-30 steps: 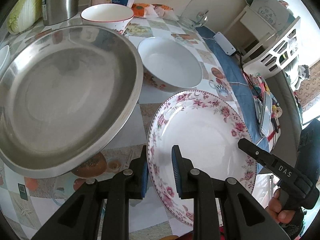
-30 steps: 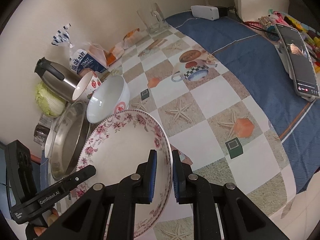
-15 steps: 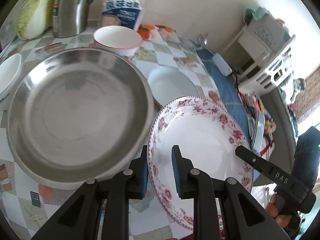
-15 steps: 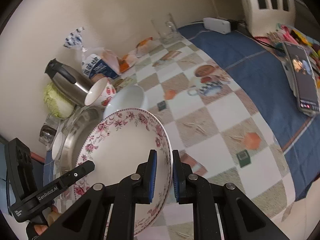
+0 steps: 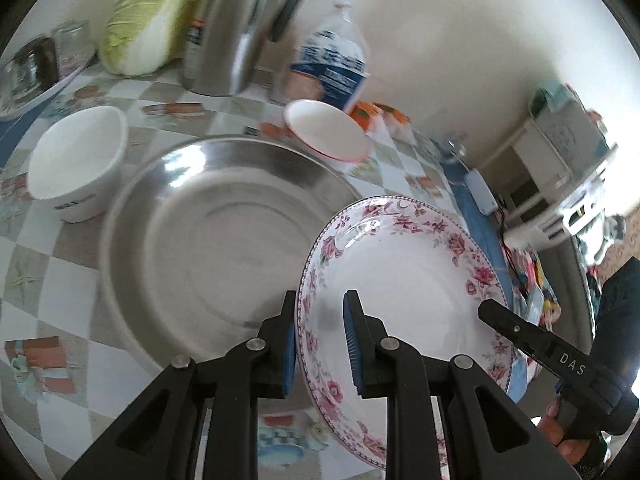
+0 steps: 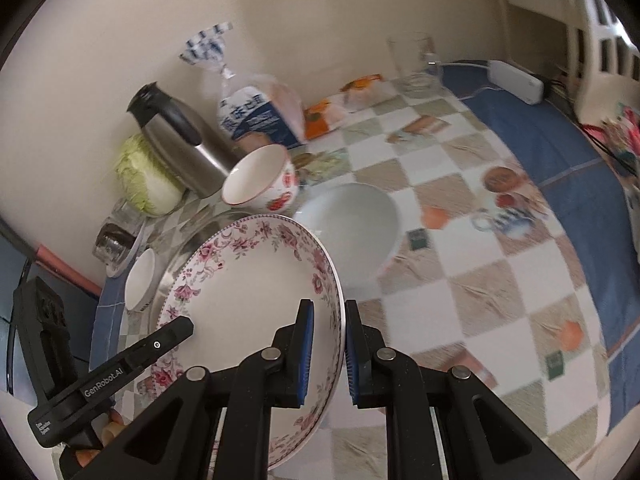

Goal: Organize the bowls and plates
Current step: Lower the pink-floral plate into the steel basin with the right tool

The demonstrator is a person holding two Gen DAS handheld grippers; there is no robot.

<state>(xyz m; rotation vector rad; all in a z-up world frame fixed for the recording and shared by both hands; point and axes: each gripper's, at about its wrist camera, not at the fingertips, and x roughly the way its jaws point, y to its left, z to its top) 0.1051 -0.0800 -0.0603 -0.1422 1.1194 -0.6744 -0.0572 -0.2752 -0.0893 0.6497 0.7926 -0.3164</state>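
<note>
While both the left hand-held gripper [image 5: 320, 344] and right hand-held gripper [image 6: 325, 354] clamp opposite rims of the floral-rimmed white ceramic plate [image 5: 404, 280], the wide stainless-steel round pan [image 5: 192, 240] lies just left of it, nearer the left one.

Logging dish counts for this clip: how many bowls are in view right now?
3. A white bowl left of the steel pan, a red-rimmed bowl by the kettle, and a plain white bowl behind the floral plate. Others may be hidden.
</note>
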